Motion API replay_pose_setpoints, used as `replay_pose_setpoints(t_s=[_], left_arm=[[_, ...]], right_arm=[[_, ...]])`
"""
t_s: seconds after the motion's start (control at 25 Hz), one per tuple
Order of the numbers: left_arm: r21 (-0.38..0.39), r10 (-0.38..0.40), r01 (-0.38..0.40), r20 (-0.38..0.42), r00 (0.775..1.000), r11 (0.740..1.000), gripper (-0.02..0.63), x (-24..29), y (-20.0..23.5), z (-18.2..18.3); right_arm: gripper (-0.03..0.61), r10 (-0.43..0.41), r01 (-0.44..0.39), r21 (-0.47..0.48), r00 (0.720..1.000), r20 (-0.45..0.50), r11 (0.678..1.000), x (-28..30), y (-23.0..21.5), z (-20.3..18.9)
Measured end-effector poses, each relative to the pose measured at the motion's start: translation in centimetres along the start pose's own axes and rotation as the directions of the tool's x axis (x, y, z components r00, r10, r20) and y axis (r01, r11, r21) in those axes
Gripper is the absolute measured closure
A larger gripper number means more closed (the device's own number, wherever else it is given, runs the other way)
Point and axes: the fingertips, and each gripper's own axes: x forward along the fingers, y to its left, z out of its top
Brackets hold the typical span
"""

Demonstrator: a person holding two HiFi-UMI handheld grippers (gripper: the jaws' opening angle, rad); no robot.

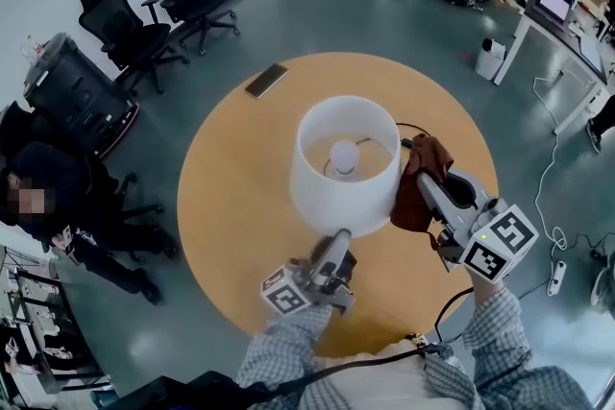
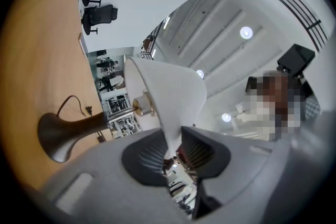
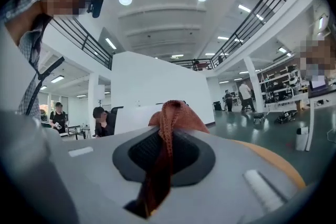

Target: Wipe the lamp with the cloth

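Risks, nearest first. The left gripper (image 1: 340, 238) is clamped on the bottom rim of the lamp shade (image 1: 332, 197). In the left gripper view the thin white wall is pinched between the pads (image 2: 197, 147). A tighter squeeze or a twist could dent the rim or tilt the shade on its fitting. The right gripper (image 1: 424, 184) is clenched on a narrow fold of the rust cloth (image 1: 410, 204), with most of the fabric bunched ahead of the jaws. Dragging it hard could pull the fold free. A sideways push from 3 o'clock could also rock the lamp on its small dark base (image 2: 55, 136). Behind the lamp, the cord (image 1: 415, 128) lies loose on the table (image 1: 231, 197) and could snag.

Positions, taking the shade as centre in the head view. The left gripper holds it at 6 o'clock. The cloth sits at 3 o'clock and appears to touch the outer wall, with the right gripper just behind it. The phone (image 1: 266, 80) lies well apart at 11 o'clock.
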Motion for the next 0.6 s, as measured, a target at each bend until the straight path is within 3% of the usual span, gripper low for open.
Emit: replay_pose_setpoints(t_s=[0.16, 0.28, 0.48, 0.6], left_arm=[[0.000, 0.004, -0.004, -0.003, 1.000, 1.000, 0.528, 0.1, 0.1, -0.1], [0.003, 0.009, -0.009, -0.006, 1.000, 1.000, 0.528, 0.1, 0.1, -0.1], [0.008, 0.015, -0.014, -0.012, 1.000, 1.000, 0.528, 0.1, 0.0, -0.2], [0.011, 0.015, -0.015, -0.012, 1.000, 1.000, 0.528, 0.2, 0.0, -0.3]], right_arm=[[0.540, 0.068, -0.064, -0.095, 0.997, 0.041, 0.993, 2.6, -1.3, 4.3], [0.538, 0.125, -0.120, -0.185, 0.992, 0.016, 0.975, 5.0, -1.6, 6.4], [0.538, 0.189, -0.214, -0.338, 0.976, -0.105, 0.917, 8.7, -1.7, 6.4], [0.538, 0.258, -0.321, -0.374, 0.943, -0.209, 0.870, 10.8, -1.8, 4.9]])
